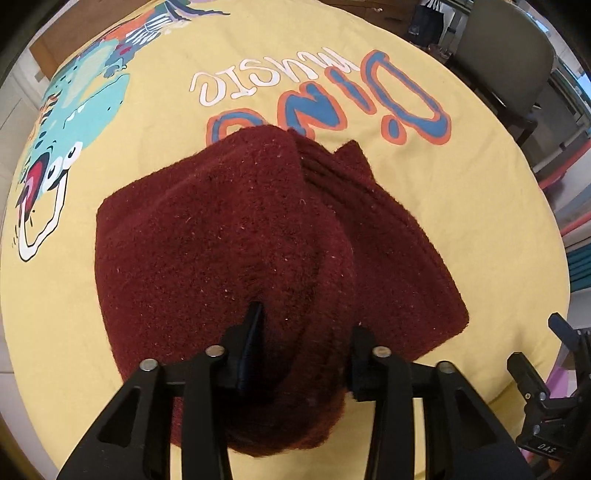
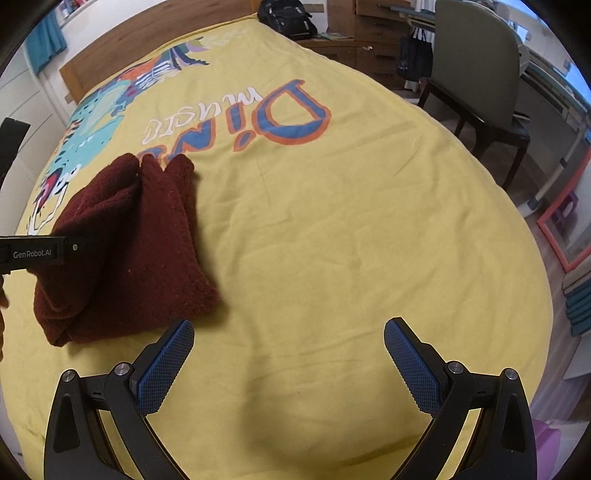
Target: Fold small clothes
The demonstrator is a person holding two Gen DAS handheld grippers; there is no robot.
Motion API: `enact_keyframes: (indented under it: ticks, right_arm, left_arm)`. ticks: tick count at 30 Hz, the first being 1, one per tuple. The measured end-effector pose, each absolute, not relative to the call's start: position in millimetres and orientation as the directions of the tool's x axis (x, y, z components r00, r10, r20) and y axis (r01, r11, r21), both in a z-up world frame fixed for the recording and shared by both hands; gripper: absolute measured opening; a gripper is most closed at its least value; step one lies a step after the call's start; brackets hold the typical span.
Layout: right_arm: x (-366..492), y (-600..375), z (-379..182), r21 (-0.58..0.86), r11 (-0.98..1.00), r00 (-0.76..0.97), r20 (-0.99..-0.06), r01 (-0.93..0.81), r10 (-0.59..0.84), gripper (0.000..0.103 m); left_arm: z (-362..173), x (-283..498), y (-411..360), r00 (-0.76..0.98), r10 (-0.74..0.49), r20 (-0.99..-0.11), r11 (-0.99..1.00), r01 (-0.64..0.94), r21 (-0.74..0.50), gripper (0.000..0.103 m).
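A dark red knit garment, folded into a thick bundle, lies on the yellow printed bedspread. My left gripper points down over its near end. A raised fold of the knit sits between the fingers, and the blue inner face of the left pad still shows, so the jaws stand loosely apart around the cloth. In the right wrist view the garment lies at the left, and the body of the left gripper comes in beside it. My right gripper hangs wide open over the bare bedspread, right of the garment.
The bedspread carries a dinosaur print and large blue letters. A wooden headboard and a black backpack are at the far end. A grey chair and a pink-framed panel stand off the bed's right side.
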State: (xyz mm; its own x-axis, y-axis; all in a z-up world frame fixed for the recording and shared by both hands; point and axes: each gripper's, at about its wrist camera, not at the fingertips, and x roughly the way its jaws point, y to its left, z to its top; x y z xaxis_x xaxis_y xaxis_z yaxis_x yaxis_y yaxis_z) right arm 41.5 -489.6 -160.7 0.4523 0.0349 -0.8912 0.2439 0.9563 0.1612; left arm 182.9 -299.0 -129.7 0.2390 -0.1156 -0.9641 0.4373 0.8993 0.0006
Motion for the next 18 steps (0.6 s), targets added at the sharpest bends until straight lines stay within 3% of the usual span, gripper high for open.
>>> enact_keyframes:
  ticks: [3, 5, 6, 7, 18]
  right_arm:
    - [41, -489, -164, 0.175, 0.953, 0.451, -0.891, 0.247, 0.047, 0.103]
    - [39, -489, -165, 0.178, 0.954, 0.449, -0.892, 0.243, 0.052, 0.103]
    - [39, -488, -165, 0.177, 0.954, 0.448, -0.893, 0.241, 0.052, 0.103]
    - [39, -488, -165, 0.175, 0.955, 0.446, -0.893, 0.240, 0.052, 0.103]
    - [40, -485, -159, 0.183, 0.955, 0.455, -0.889, 0.233, 0.059, 0.103]
  left_arm:
    - [-127, 182, -301, 0.230, -0.121, -0.965, 0.906, 0.423, -0.013, 0.046]
    - [-120, 179, -299, 0.229, -0.139, -0.964, 0.908, 0.419, -0.031, 0.068]
    - [-116, 179, -298, 0.223, -0.153, -0.963, 0.909, 0.413, -0.049, 0.089]
    - [-112, 179, -296, 0.217, -0.169, -0.962, 0.911, 0.408, -0.068, 0.098]
    - [-44, 172, -264, 0.255, -0.339, -0.906, 0.883, 0.418, -0.212, 0.102]
